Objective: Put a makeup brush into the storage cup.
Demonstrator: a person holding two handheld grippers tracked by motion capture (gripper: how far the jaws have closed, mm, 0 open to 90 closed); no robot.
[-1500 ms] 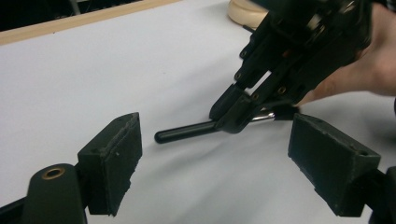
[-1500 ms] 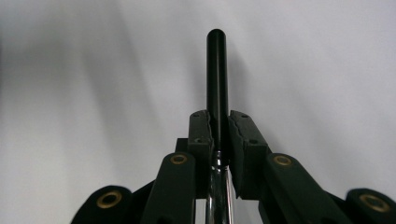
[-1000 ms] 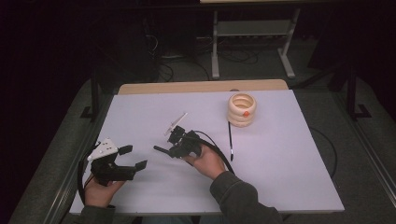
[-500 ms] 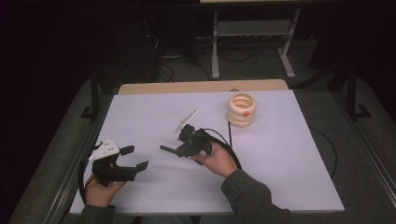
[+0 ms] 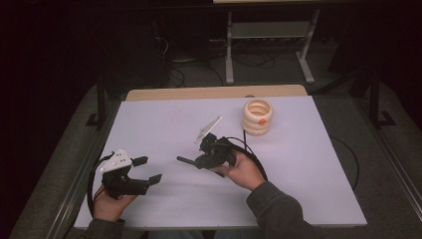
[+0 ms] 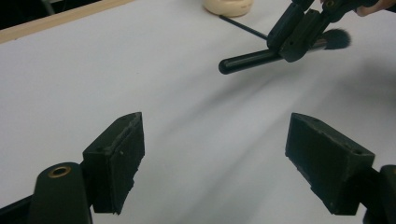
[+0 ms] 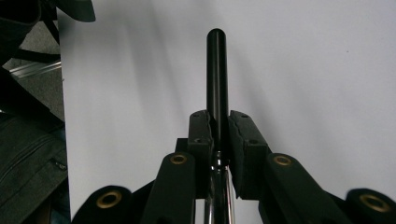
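Two grippers: right gripper [image 5: 199,160] pinching black round-handled makeup brush [image 6: 252,58] above white table [image 5: 308,159]; left gripper [image 5: 144,169] spread, holding nothing.

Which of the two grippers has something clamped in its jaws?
The right gripper, shut on the black brush by its handle. The left gripper has open jaws with nothing between them.

Brush half hidden, other things running out of frame

In the right gripper view, the right gripper [image 7: 218,135] is covering the brush [image 7: 216,74] behind its clamped pads, and the bristles are lying out of sight. In the left gripper view, the top edge is cutting off the cream ring stack [image 6: 229,5], and the bristle tip is looking blurred.
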